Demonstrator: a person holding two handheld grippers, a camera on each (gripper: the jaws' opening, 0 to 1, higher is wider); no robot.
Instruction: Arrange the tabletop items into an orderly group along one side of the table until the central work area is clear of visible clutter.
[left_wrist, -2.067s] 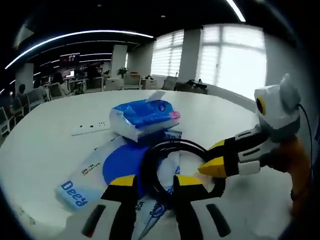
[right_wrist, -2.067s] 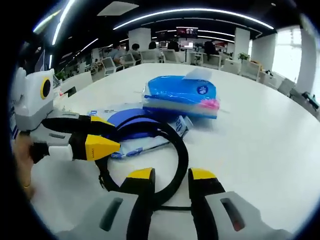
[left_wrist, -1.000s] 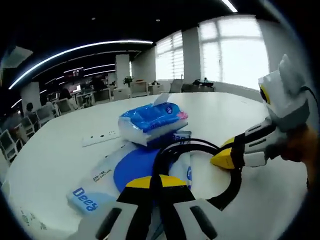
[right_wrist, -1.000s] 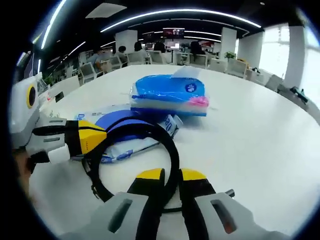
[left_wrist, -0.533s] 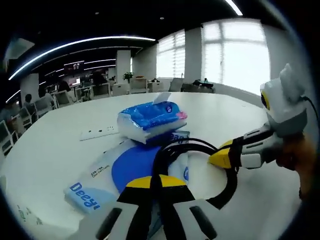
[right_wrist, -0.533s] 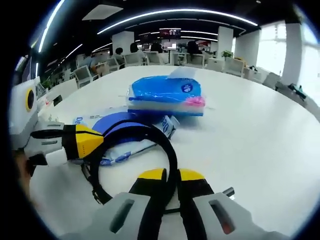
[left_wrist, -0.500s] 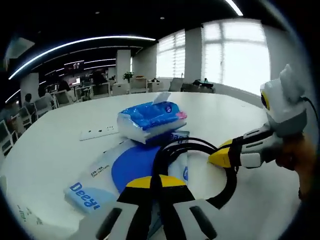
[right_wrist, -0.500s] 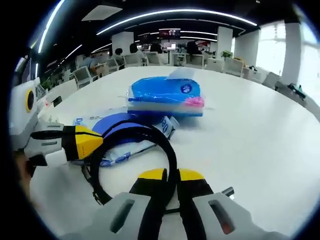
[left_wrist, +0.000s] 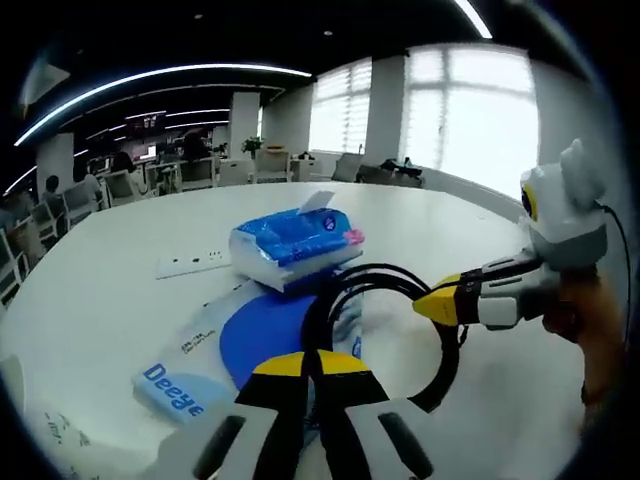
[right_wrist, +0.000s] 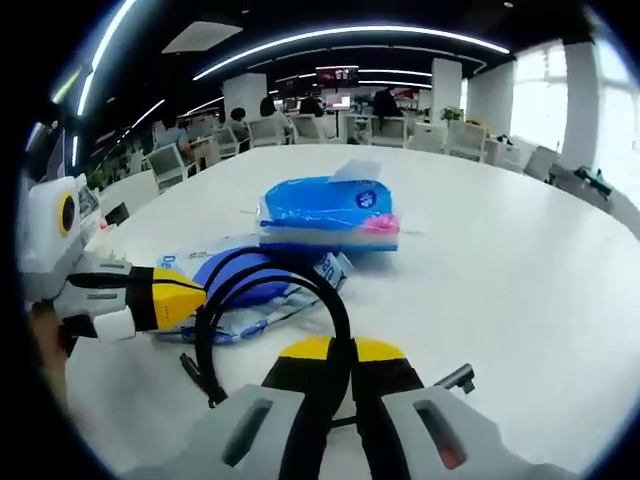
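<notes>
The left tongs (left_wrist: 310, 362) are squeezed tight on one side of a black cable loop (left_wrist: 385, 330). The right tongs (right_wrist: 333, 349) pinch the far side of the same loop, their yellow tips pressed together. The loop hangs between the two tongs, just above the white table (right_wrist: 520, 270). Past the loop lies a blue and white bag (left_wrist: 215, 345), and beyond that a blue tissue pack (right_wrist: 328, 212). A white power strip (left_wrist: 190, 265) sits farther back.
</notes>
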